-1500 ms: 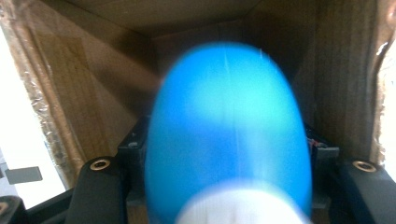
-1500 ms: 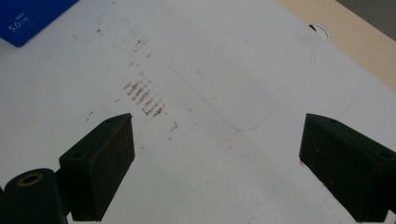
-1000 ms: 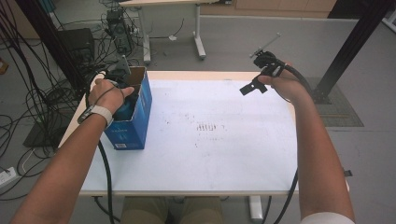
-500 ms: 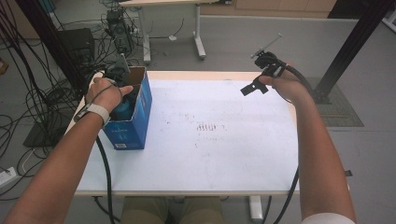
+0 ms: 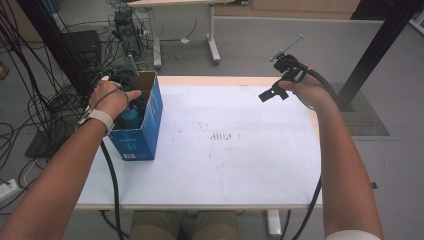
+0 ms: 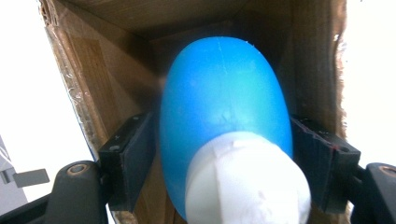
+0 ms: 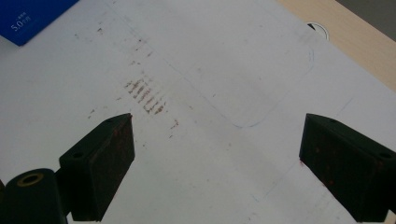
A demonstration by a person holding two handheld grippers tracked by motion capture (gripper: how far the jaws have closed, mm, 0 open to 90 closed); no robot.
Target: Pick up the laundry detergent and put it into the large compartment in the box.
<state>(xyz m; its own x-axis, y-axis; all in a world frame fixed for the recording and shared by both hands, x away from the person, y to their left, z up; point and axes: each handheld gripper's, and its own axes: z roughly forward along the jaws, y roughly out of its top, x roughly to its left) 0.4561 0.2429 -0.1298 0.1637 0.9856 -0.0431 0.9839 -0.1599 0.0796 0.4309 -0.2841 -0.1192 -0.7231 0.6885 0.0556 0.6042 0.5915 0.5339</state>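
A blue cardboard box (image 5: 135,142) stands open-topped at the table's left edge. Inside it is a blue bottle (image 5: 131,117) with a white cap (image 6: 247,182). My left hand (image 5: 111,97) reaches into the box from above. My left gripper (image 6: 224,135) has the bottle (image 6: 224,98) between its jaws, which have just been opening; the pads sit right at its sides, and the left pad shows a thin gap. My right gripper (image 5: 272,94) hovers open and empty over the table's far right part, its pads (image 7: 109,158) wide apart.
The white tabletop (image 5: 225,165) carries brown smudges (image 7: 144,95) near its middle and a faint pen outline. A cable hole (image 7: 317,30) lies near the wooden far edge. Cables and equipment crowd the floor to the left; another desk's legs stand behind.
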